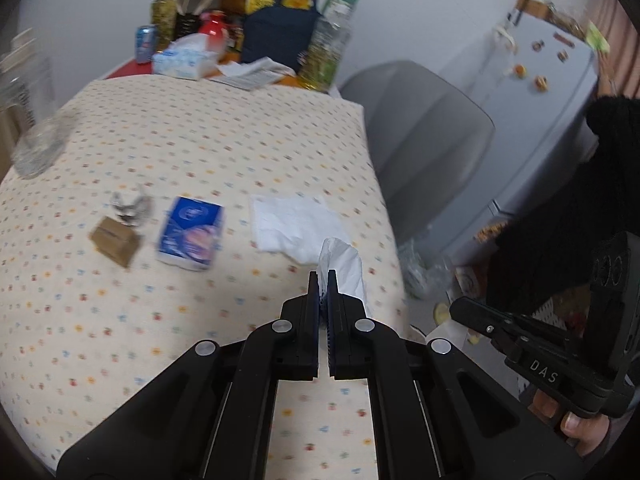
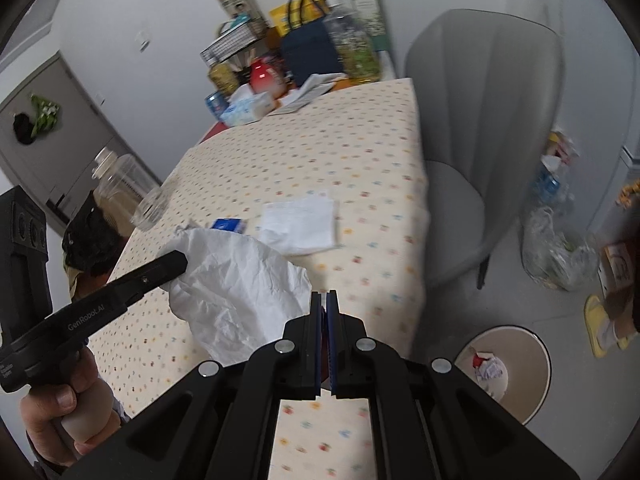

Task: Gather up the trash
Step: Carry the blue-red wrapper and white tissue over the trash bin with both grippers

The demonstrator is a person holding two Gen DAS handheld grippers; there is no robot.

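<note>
My left gripper [image 1: 323, 276] is shut on a crumpled white tissue [image 1: 344, 268] and holds it above the table's right edge; the tissue hangs large in the right wrist view [image 2: 236, 292]. My right gripper [image 2: 325, 298] is shut and empty, over the table's near edge. On the dotted tablecloth [image 1: 200, 140] lie a flat white napkin [image 1: 294, 224], a blue packet [image 1: 191, 232], a small brown cardboard box [image 1: 114, 240] and a crumpled silver wrapper [image 1: 132, 206]. A round bin [image 2: 506, 368] with some trash stands on the floor at the right.
A grey chair [image 2: 480, 120] stands by the table's right side. A clear plastic bottle [image 1: 38, 148] lies at the table's left. Bags, a tissue box [image 1: 184, 62] and bottles crowd the far end. A clear bag of rubbish [image 2: 556, 248] and a fridge [image 1: 540, 120] are at the right.
</note>
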